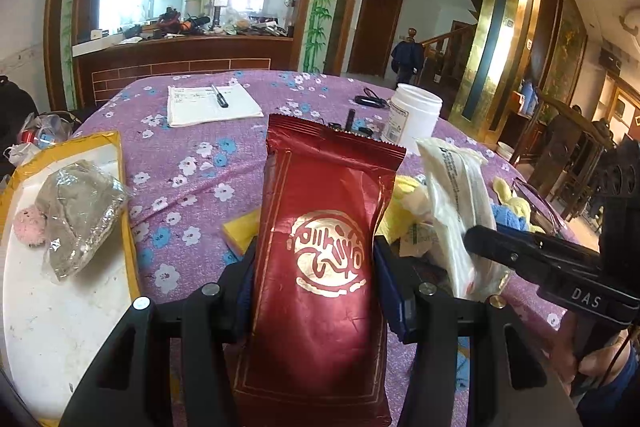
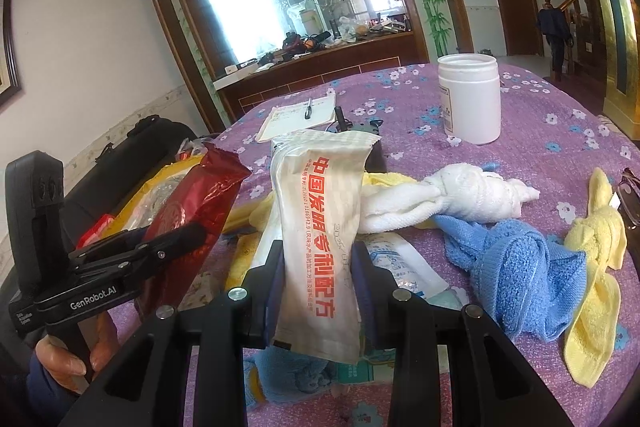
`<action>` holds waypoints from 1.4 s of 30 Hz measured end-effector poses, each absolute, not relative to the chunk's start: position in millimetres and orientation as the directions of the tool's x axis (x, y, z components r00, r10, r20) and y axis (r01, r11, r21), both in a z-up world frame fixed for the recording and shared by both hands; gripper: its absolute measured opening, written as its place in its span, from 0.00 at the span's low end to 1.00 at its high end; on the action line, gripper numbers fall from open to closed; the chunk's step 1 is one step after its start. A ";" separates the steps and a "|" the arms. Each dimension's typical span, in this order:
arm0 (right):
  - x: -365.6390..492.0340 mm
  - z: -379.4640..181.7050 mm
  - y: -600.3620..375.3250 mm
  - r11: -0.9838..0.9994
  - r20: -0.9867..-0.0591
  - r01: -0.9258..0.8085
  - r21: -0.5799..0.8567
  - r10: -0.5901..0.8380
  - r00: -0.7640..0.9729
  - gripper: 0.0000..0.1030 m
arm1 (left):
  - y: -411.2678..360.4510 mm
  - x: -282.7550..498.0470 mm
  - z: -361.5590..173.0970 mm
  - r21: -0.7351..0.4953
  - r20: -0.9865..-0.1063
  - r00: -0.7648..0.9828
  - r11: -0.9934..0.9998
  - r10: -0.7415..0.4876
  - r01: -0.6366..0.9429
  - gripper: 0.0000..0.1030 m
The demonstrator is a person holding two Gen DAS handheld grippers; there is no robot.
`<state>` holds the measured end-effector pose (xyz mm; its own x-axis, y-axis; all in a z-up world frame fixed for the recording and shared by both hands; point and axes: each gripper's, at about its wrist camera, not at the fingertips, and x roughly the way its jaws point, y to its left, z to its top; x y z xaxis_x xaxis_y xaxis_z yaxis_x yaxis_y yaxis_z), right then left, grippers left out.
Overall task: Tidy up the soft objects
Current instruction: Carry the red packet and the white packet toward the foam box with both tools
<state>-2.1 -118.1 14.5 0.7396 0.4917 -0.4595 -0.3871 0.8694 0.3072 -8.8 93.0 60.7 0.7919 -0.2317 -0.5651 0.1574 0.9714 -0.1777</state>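
Observation:
My left gripper (image 1: 314,267) is shut on a dark red foil packet (image 1: 324,267) with a gold emblem, held upright above the table; it also shows in the right wrist view (image 2: 192,211). My right gripper (image 2: 318,267) is shut on a white packet (image 2: 320,235) with red Chinese print, also upright; it shows in the left wrist view (image 1: 456,211). On the purple flowered cloth lie a knotted white towel (image 2: 452,199), a knotted blue towel (image 2: 516,267) and a yellow towel (image 2: 596,267).
A white tray with a yellow rim (image 1: 60,307) at the left holds a clear bag with a plush item (image 1: 76,215). A white jar (image 2: 470,99), a notepad with a pen (image 1: 212,105), more flat packets (image 2: 408,267) and glasses (image 2: 630,195) lie on the table.

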 end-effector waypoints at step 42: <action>7.8 44.9 130.1 0.663 -0.603 -0.686 0.300 0.689 0.403 0.35 | 316.0 -30.0 63.9 -0.277 -0.708 0.705 0.899 0.047 -0.338 0.50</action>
